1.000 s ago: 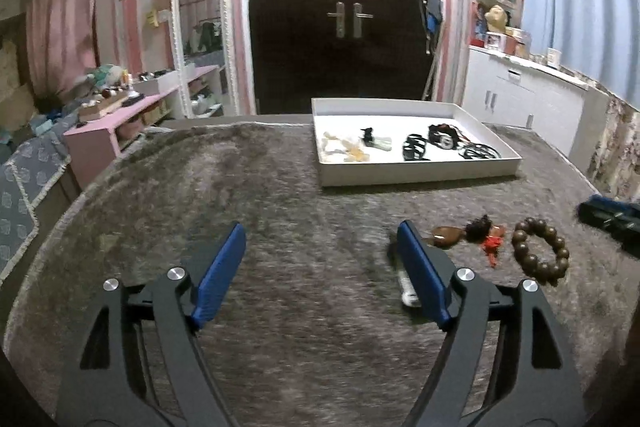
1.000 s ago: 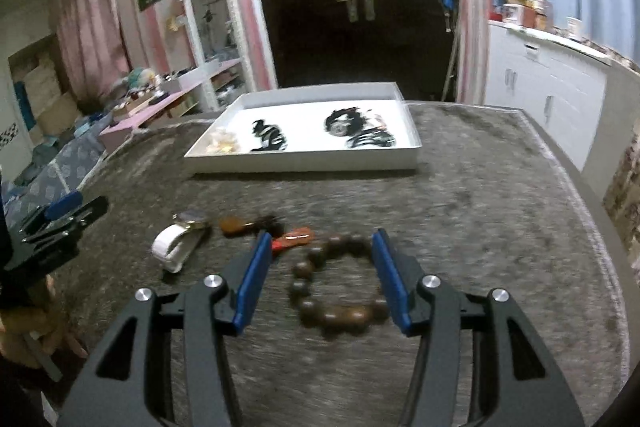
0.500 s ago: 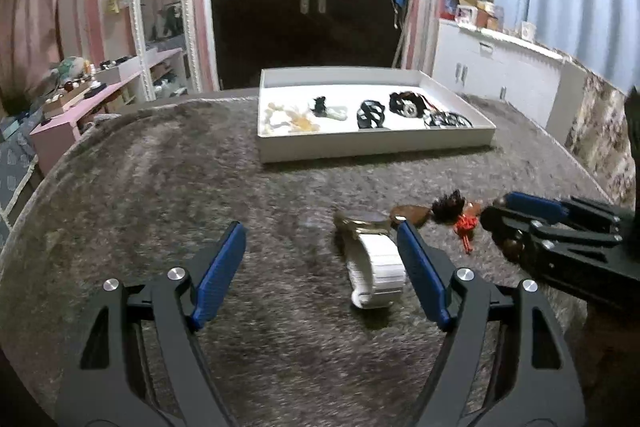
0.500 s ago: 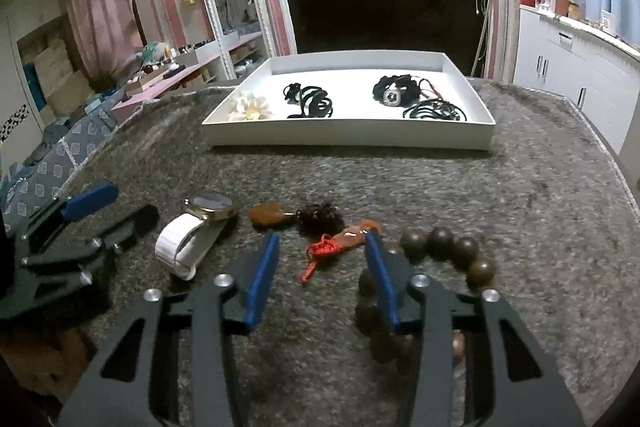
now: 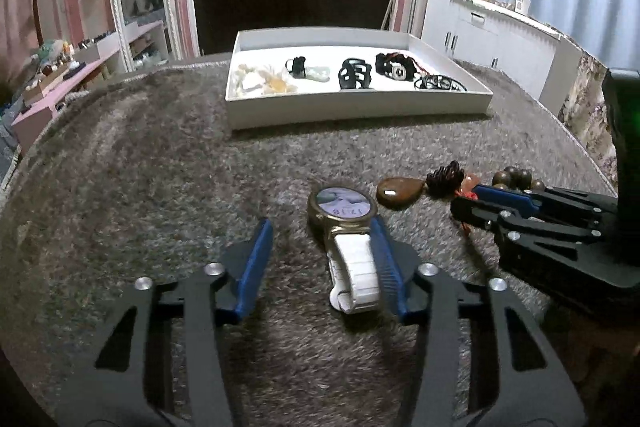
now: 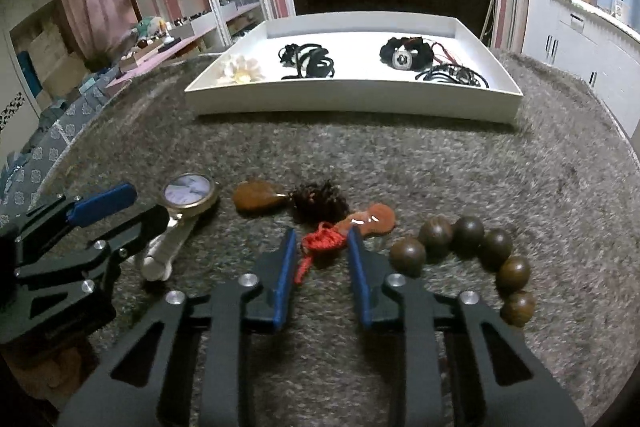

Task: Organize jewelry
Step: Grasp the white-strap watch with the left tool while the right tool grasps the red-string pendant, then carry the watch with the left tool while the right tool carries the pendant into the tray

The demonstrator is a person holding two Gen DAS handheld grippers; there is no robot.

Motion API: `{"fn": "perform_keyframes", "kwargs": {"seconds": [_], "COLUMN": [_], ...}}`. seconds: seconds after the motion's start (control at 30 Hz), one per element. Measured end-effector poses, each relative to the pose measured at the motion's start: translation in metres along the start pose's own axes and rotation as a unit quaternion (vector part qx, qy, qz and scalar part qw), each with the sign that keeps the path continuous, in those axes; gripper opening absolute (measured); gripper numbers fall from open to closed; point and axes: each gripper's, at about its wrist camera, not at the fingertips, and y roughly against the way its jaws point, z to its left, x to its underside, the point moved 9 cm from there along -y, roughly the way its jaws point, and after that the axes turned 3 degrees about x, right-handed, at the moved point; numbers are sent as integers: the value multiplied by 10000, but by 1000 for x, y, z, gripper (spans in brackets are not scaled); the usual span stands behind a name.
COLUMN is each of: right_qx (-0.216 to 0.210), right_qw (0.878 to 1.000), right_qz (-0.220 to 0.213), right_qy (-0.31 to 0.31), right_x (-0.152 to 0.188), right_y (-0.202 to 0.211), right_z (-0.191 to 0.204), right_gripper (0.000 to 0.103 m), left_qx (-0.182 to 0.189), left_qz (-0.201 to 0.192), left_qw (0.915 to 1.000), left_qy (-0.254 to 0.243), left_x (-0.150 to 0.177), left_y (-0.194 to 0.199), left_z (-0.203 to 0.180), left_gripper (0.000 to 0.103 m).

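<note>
A gold watch (image 5: 344,205) with a white strap (image 5: 356,271) lies on the grey rug. My left gripper (image 5: 320,227) straddles it with its jaws closing. The right finger is against the strap and the left finger stands clear. My right gripper (image 6: 321,239) is closing around a red knotted cord (image 6: 324,241) tied to an orange pendant (image 6: 370,221); the pads are not visibly pressing it. A brown teardrop stone (image 6: 256,197), a dark tassel (image 6: 318,205) and a wooden bead bracelet (image 6: 468,231) lie beside it. The left gripper (image 6: 132,213) shows at the watch (image 6: 188,191).
A white tray (image 5: 356,111) at the far side of the rug holds a pale flower clip (image 6: 240,69), black hair claws (image 6: 308,61) and dark bracelets (image 6: 404,55). The right gripper (image 5: 476,199) sits close beside my left. Pink shelves stand left, white cabinets right.
Both grippers came down and forward, and both sets of jaws narrowed. The left now has the watch between its fingers. The right shifted from over the bead bracelet to the red knot.
</note>
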Motion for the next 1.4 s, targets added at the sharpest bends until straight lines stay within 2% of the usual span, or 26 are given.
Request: {"fn": "perform_keyframes", "kwargs": {"seconds": [0.07, 0.1, 0.17, 0.3, 0.37, 0.6, 0.77, 0.83, 0.9, 1.0, 1.03, 1.13, 1.4], "right_qx": [-2, -18, -29, -18, -25, -18, -19, -20, -19, -22, -24, -25, -109], "right_qw": [10000, 10000, 10000, 10000, 9999, 9999, 9999, 9999, 9999, 9999, 9999, 9999, 9992], "right_qz": [58, 68, 60, -71, -132, -167, -162, -162, -161, -156, -158, -149, -388], "right_qy": [3, -2, -30, -5, -6, -37, -34, -36, -33, -38, -40, -40, -45], "right_x": [2, 2, 2, 1, 0, 1, 2, 2, 2, 2, 3, 3, -9], "right_y": [-2, -2, -2, 5, 9, 14, 13, 13, 13, 13, 13, 12, 31], "right_z": [0, 0, -1, 0, -1, -4, -3, -4, -4, -3, -3, -3, -2], "right_gripper": [13, 13, 10, 9, 9, 9, 9, 9, 9, 9, 9, 9, 9], "left_qx": [45, 83, 113, 122, 149, 252, 336, 355, 340, 304, 283, 324, 338], "left_qz": [67, 95, 106, 86, 106, -33, -49, -65, -96, 30, 99, 263, -14], "left_qw": [10000, 9999, 9998, 9998, 9997, 9997, 9994, 9993, 9994, 9995, 9995, 9991, 9994], "left_qy": [53, 80, 106, 128, 144, 68, 23, 23, -39, -100, -106, 2, 86], "left_x": [2, 3, 3, 4, 5, 5, 8, 8, 8, 13, 15, 19, 5], "left_y": [-3, -4, -6, -4, -3, 11, 15, 17, 19, 13, 10, 2, 22], "left_z": [1, 1, 1, 0, 0, -7, -13, -15, -18, -20, -20, -17, -11], "left_gripper": [35, 30, 28, 10, 6, 8, 25, 38, 40, 40, 37, 19, 18]}}
